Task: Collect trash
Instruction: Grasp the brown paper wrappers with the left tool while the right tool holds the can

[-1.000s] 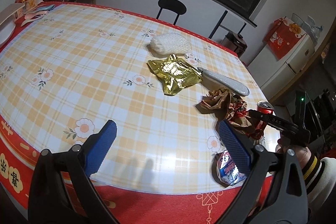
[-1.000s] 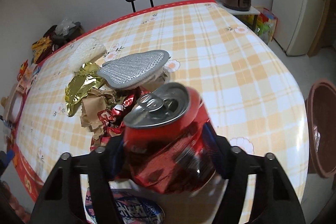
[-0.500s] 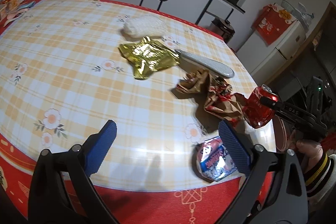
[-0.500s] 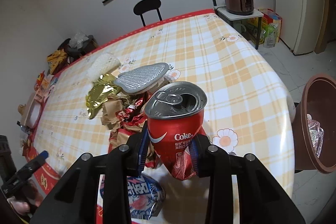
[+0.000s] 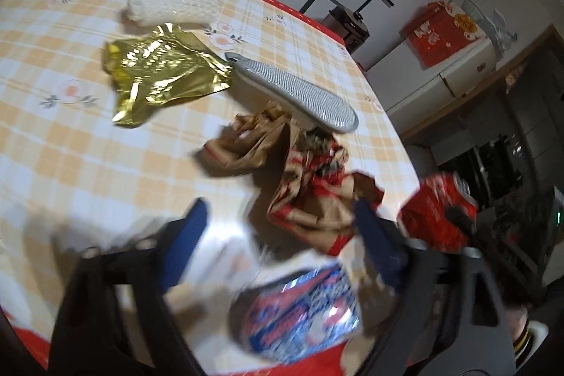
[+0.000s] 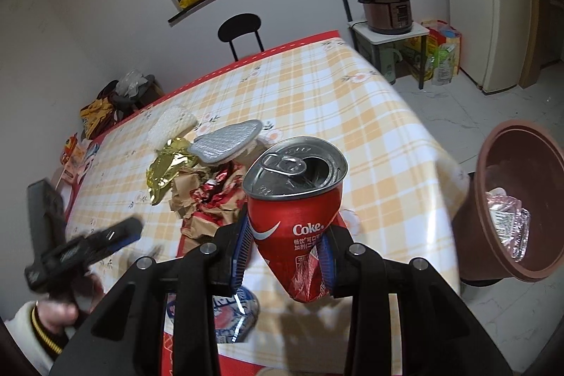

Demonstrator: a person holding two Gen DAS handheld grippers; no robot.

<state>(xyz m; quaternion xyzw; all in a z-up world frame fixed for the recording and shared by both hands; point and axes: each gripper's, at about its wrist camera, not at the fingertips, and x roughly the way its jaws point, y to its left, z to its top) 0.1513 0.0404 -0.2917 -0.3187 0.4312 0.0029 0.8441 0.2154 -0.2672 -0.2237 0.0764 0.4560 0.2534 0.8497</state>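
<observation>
My right gripper (image 6: 286,252) is shut on a crushed red Coke can (image 6: 294,199) and holds it above the table's near right corner; the can also shows in the left wrist view (image 5: 435,212). My left gripper (image 5: 282,228) is open and empty, low over the table, just above a blue and red snack wrapper (image 5: 303,309). Crumpled brown and red paper (image 5: 310,178) lies just beyond its fingers. A gold foil wrapper (image 5: 158,76) and a white foam net (image 5: 172,2) lie farther back. A brown trash bin (image 6: 511,199) with clear plastic inside stands on the floor to the right.
A grey brush (image 5: 292,94) lies beside the paper. The table has a yellow checked cloth (image 6: 317,101) with a red edge. A black chair (image 6: 239,27) stands behind it. A rice cooker (image 6: 386,6) sits on a small stand, a fridge (image 6: 507,6) at far right.
My left gripper has moved forward and right, down toward the crumpled paper and snack wrapper. My right gripper has lifted the can higher and toward the bin side.
</observation>
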